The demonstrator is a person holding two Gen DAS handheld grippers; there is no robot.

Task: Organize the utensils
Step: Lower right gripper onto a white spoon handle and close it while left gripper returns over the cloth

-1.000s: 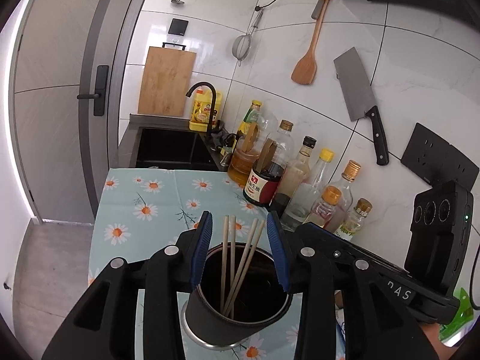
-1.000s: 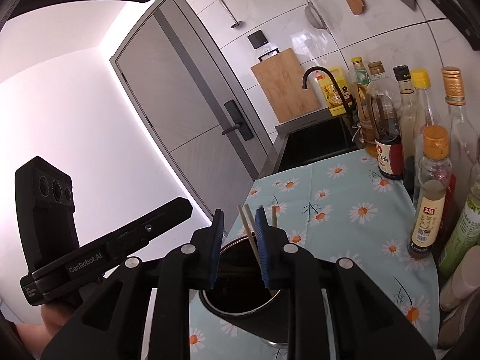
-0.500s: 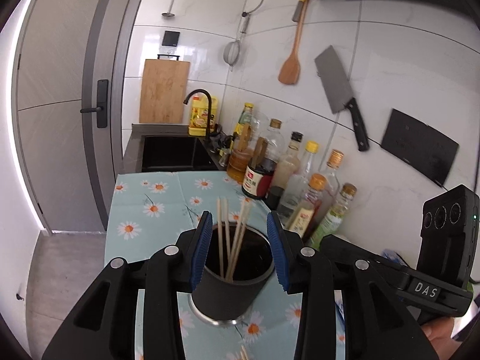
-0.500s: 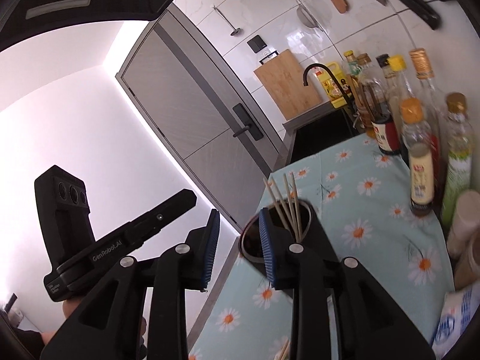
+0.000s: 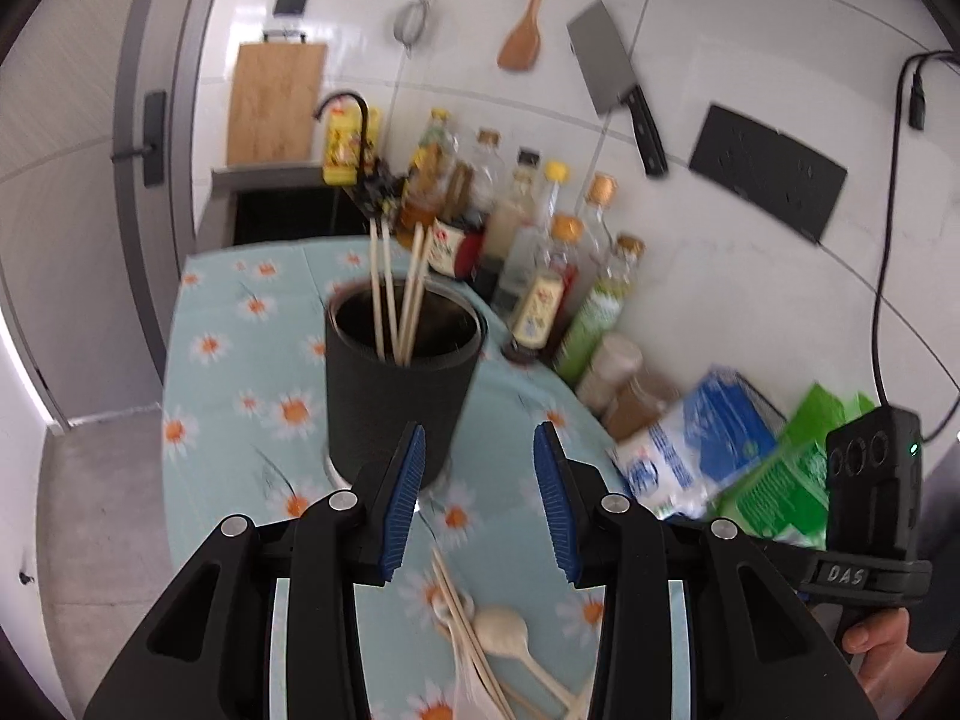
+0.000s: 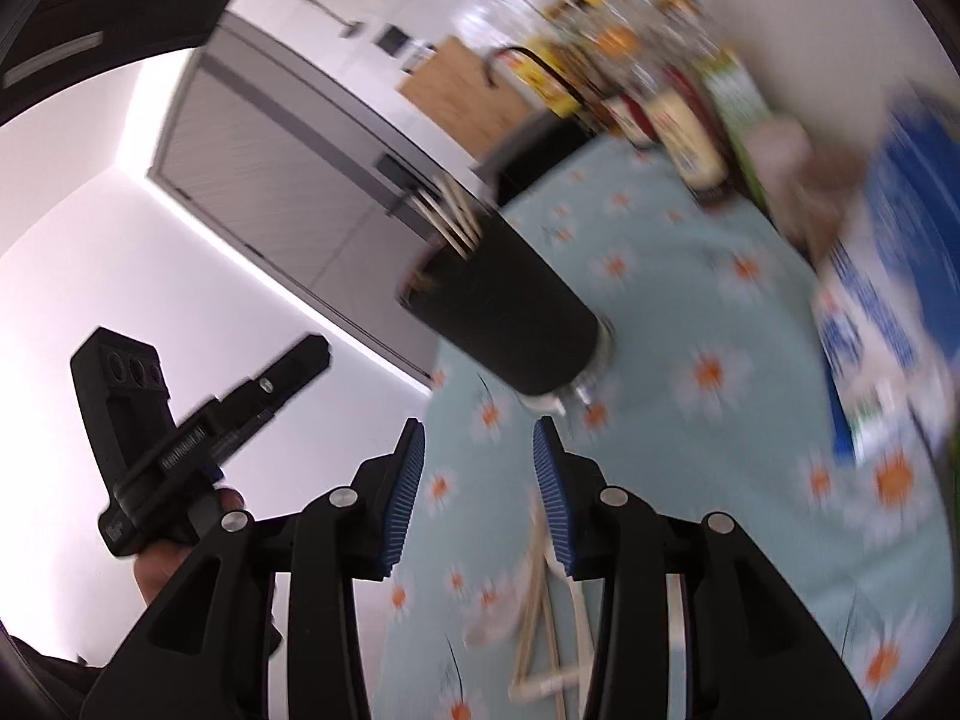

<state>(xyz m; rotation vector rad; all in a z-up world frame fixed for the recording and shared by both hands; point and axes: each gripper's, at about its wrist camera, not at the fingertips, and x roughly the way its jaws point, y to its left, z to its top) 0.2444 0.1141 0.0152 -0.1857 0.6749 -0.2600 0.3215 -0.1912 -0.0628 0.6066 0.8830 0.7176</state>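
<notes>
**A:** so what are the grippers doing here? Start with the jaws.

**B:** Left gripper has its blue pads spread apart with nothing between them, just daisy-print tablecloth showing through the gap. Right gripper is the same deal: jaws have just been opening, nothing between them.

**A:** and the utensils?

**B:** Two spots. The black holder cup stands upright on the cloth just past the left gripper's fingertips, with a few chopsticks sticking out of it. Then there's a loose pile on the cloth right under the left jaws: more chopsticks and a pale spoon lying flat. The right wrist view catches that same pile low between its fingers, but it's blurry.

**A:** what's around that?

**B:** A row of sauce bottles sits against the tiled wall beside the cup, then a blue-and-white bag and a green packet nearer the right hand. On the wall hang a cleaver and a wooden spatula. Sink and cutting board are at the far end.
</notes>
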